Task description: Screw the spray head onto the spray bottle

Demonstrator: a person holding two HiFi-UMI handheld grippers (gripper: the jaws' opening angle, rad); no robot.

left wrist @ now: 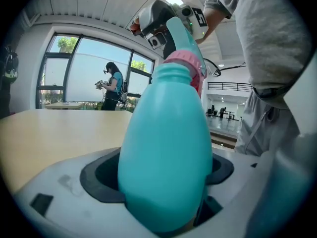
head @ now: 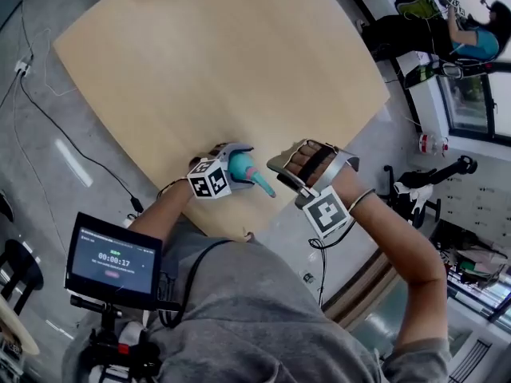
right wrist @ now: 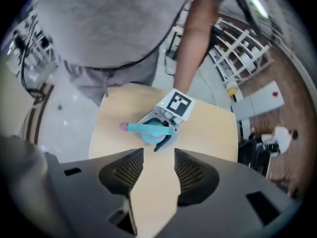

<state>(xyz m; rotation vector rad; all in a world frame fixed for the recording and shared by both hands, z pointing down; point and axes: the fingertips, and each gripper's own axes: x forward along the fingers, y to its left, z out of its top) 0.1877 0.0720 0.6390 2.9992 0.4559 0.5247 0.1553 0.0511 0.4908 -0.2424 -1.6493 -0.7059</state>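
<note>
Right up close, the left gripper (head: 231, 168) had its jaws clamped on the belly of the teal spray bottle (left wrist: 166, 152), holding it at the near edge of the table (head: 215, 62), low centre in the head view. And there was the spray head (left wrist: 181, 36), sitting on the bottle's neck with its pink collar (left wrist: 185, 61) at the join; how far it was threaded, I couldn't tell. Just above it hung the right gripper (right wrist: 158, 155), pointing down, jaws parted with nothing between them but bare tabletop. At the lower left stood a small screen (head: 113, 260) showing a timer. Far off, upper right, another person (head: 471, 30) was by the windows.
</note>
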